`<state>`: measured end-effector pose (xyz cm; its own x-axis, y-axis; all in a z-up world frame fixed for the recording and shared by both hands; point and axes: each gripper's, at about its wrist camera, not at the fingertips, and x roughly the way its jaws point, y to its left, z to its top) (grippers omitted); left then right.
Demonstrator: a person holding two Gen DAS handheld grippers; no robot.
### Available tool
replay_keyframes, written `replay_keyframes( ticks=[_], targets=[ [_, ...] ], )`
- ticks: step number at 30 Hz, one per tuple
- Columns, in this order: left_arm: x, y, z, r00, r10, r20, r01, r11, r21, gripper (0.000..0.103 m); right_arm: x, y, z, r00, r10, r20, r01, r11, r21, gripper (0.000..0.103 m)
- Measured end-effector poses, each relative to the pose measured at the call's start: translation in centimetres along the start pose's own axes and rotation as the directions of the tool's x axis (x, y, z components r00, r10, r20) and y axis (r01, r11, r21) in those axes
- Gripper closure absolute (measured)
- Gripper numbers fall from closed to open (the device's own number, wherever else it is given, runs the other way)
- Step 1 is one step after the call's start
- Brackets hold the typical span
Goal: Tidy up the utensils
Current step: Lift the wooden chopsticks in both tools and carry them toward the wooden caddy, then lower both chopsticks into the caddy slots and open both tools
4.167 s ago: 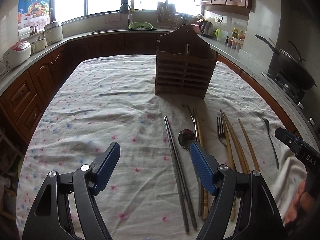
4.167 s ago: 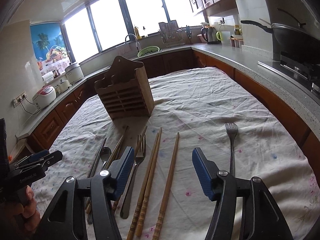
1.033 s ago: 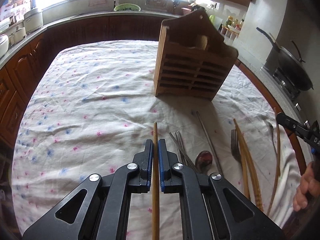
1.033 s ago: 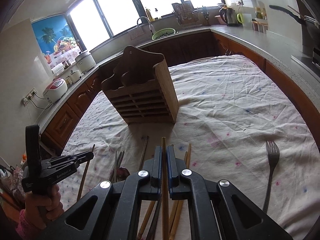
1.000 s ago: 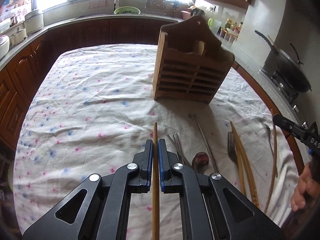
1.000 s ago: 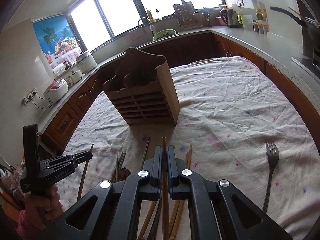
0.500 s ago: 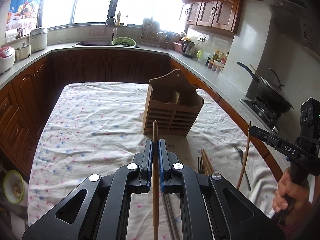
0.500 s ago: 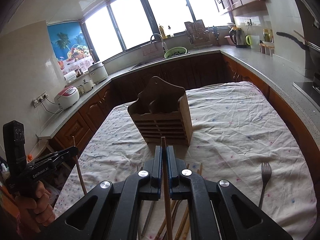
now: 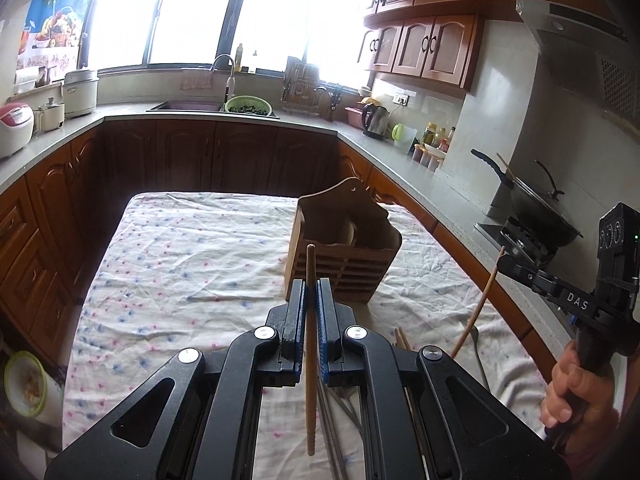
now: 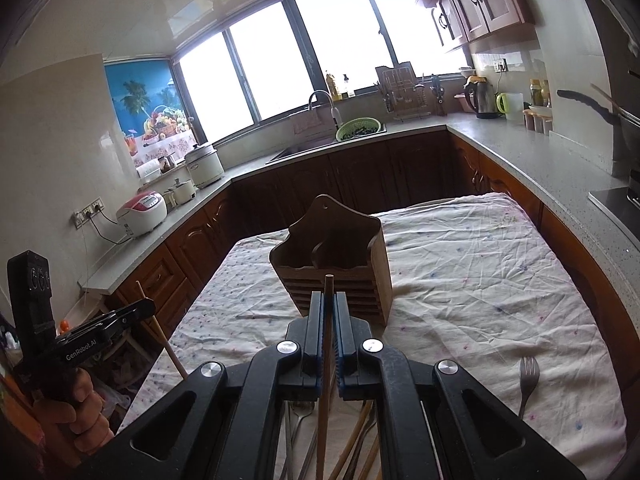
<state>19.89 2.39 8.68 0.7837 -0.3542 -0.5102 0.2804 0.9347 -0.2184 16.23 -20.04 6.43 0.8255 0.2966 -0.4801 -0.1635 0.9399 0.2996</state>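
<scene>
Left gripper (image 9: 311, 292): blue ribbed pads clamped on one round wooden chopstick (image 9: 310, 344), tip at 12 o'clock. Right gripper (image 10: 329, 308): likewise clamped on a second chopstick (image 10: 325, 380). Slatted wooden holder (image 10: 334, 276): upright on wrinkled floral cloth (image 10: 480, 280), ahead of both. Steel fork (image 10: 527, 380): at 4 o'clock on the cloth.

Surface: a table (image 10: 580, 408) under a wrinkled white cloth with small pink and blue flower prints (image 9: 180, 264), dark wood cabinets around it.
Middle of cloth: a brown slatted wooden utensil holder with a peaked back board (image 10: 340, 276), upright, two open compartments on top.
Near edge: a loose bunch of wooden chopsticks (image 10: 360, 444) and metal utensils (image 9: 340, 412), mostly hidden behind the gripper frames.
Right side: a silver metal fork (image 10: 527, 380), lying alone, tines pointing away, well apart from the bunch.
</scene>
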Motion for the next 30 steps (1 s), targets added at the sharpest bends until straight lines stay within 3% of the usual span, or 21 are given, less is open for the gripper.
replay_keyframes(
  ticks=[18,30],
  targets=[
    [0.5,-0.3,3.2,0.998,-0.019,0.056,0.020,1.000,-0.007,0.098,0.5,0.0,3.0,0.998,0.014,0.058,-0.013,1.000,-0.018,0.100],
    [1.2,-1.2,7.8,0.990,-0.032,0.134,0.031,0.999,0.012,0.098,0.9,0.0,6.9,0.993,0.014,0.116,-0.011,1.000,-0.026,0.100]
  ],
)
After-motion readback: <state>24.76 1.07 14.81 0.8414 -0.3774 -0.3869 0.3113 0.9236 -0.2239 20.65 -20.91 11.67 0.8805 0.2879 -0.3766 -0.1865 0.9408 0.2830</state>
